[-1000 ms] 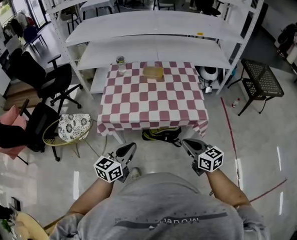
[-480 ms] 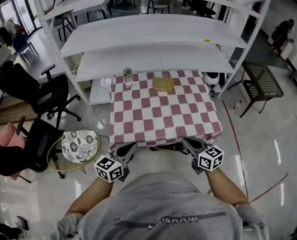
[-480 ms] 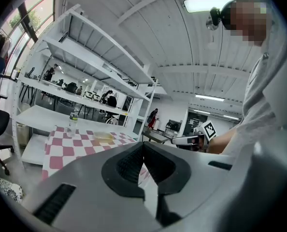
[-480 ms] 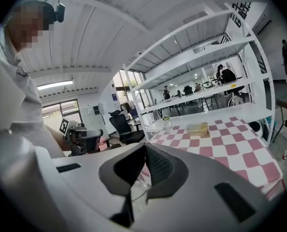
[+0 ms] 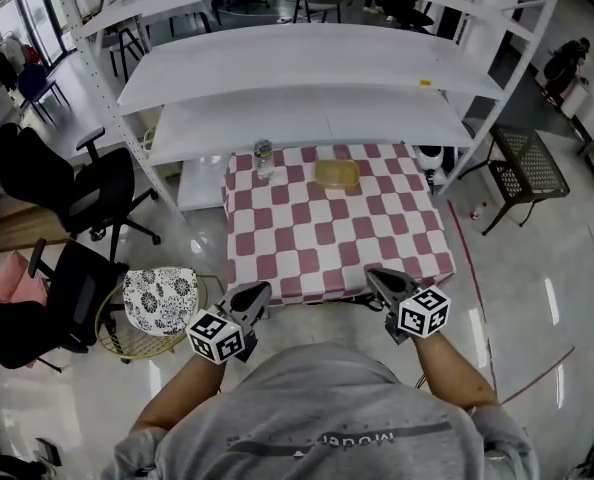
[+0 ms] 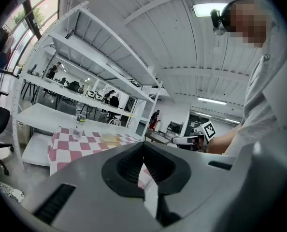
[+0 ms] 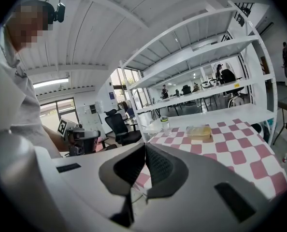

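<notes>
A table with a red-and-white checked cloth [image 5: 332, 238] stands ahead, in front of white shelving. On its far side stand a small clear jar [image 5: 265, 160] and a yellowish flat container [image 5: 337, 175]. My left gripper [image 5: 252, 298] is held near the table's front left corner, jaws shut and empty. My right gripper [image 5: 385, 283] hovers at the front right edge, also shut with nothing between its jaws. The jar [image 6: 78, 126] and container [image 6: 108, 138] show in the left gripper view; the jar [image 7: 165, 123] and container [image 7: 199, 131] also appear in the right gripper view.
White metal shelving [image 5: 307, 58] rises behind the table. Black office chairs [image 5: 67, 183] and a patterned round basket [image 5: 159, 301] stand at the left. A dark mesh side table [image 5: 522, 158] is at the right, red tape lines on the floor beside it.
The table has come closer as the person stepped forward; both grippers now reach its front edge. Both stayed shut.
</notes>
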Motion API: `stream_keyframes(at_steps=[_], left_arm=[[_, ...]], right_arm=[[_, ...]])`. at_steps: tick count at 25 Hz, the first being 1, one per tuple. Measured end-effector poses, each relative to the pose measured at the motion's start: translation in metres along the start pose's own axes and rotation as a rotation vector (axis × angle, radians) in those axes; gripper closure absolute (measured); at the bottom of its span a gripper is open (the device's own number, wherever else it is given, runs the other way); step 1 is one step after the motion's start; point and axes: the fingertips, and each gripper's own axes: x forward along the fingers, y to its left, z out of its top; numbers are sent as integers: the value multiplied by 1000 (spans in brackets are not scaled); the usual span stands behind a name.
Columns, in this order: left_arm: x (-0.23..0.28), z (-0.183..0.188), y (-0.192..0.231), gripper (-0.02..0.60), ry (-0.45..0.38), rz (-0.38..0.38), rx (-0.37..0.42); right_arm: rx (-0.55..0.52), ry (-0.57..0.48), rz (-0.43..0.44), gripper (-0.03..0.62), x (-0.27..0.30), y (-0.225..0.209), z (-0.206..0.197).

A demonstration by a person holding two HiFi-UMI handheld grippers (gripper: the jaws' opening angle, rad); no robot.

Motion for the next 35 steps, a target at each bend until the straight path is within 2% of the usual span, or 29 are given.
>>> stream_keyframes(at_steps=[7, 13, 24, 35], left_arm=[[21, 5, 14, 569, 9, 31, 4], [52, 13, 24, 569, 5, 95, 17], [178, 30, 33, 569, -12, 191, -34], [267, 47, 43, 569, -10, 251, -58]], right_arm=[[16, 5, 26, 568, 19, -30, 6], [15, 0, 87, 568, 40, -72, 23], [12, 54, 203, 568, 57, -187, 55], [5, 103, 310, 568, 74, -249, 69]])
